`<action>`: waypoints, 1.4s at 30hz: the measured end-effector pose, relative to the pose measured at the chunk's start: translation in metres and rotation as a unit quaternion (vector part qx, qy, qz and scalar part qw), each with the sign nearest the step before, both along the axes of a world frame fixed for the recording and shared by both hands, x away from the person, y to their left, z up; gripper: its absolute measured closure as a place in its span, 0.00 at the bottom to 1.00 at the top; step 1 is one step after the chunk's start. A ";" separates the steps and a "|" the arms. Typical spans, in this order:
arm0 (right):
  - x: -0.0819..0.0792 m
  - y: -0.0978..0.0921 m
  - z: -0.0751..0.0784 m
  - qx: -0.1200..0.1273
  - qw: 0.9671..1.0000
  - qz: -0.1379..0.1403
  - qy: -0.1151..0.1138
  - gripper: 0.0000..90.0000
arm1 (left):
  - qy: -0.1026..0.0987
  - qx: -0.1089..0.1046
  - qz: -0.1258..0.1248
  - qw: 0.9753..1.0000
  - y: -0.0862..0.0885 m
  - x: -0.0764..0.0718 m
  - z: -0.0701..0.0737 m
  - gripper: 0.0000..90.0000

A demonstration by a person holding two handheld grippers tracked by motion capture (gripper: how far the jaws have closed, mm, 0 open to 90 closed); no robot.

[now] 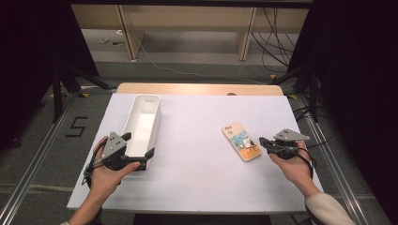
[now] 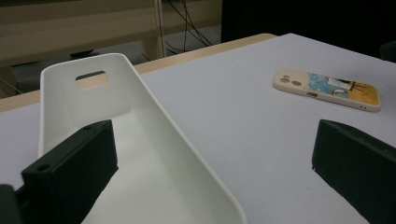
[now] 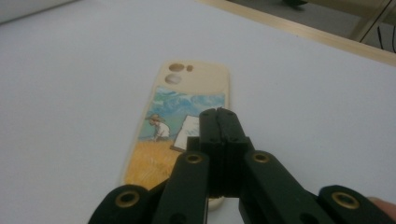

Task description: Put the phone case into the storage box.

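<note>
High view: long white plastic bin [image 1: 142, 124] with a slotted end wall, lying on the left half of the white counter [image 1: 197, 154]. Left tool [image 1: 134, 151] at the bin's near end, jaws spread wide, one inside the bin and one outside its right wall. Cream phone case with a painted field scene [image 1: 241, 140] lying flat on the right half of the counter, well apart from the bin. Right tool [image 1: 264, 142] just beside the case's near right edge, held low in the right hand [image 1: 292, 165].

Left gripper view: jaws standing far apart and gripping nothing, the bin's right wall [image 2: 187, 154] running between them. Phone case [image 2: 327, 88] seen farther off, flat on the counter.

Right gripper view: right tool [image 3: 223, 122] with jaws pressed together, nothing between them, tips poised over the printed back of the case [image 3: 180, 126]. Contact with the case not determinable.

Step in hand, as judged: approach to the phone case, with the bin being steadied for receiving it. Next move calls for opening the right jaws, straddling one long edge of the thin case, then closing firmly; a flat, low object, so slipping likely unless one jaw gets beneath the edge.
</note>
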State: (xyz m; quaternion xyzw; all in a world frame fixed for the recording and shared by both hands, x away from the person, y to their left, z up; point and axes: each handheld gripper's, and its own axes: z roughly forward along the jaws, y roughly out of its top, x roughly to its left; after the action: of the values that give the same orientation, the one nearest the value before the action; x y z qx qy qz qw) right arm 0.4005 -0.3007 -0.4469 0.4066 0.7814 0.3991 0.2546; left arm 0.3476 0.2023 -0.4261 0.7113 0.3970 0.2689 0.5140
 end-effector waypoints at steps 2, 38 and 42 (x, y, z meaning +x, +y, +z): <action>0.007 0.001 -0.002 -0.010 1.000 -0.005 0.007 1.00 | 0.000 -0.001 0.001 1.000 0.000 0.000 0.000 0.00; 0.034 -0.001 -0.026 -0.039 0.992 -0.025 0.119 0.87 | 0.000 0.000 -0.001 1.000 0.000 0.000 0.000 0.00; 0.033 0.000 -0.019 -0.010 0.994 -0.033 0.106 0.49 | 0.001 -0.001 0.000 1.000 0.001 0.000 0.000 0.00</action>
State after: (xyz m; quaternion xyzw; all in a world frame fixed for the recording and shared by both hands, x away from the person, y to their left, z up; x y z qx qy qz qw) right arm 0.4334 -0.3010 -0.4663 0.4698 0.7942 0.3369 0.1872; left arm 0.3472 0.2028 -0.4265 0.7111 0.3976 0.2674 0.5146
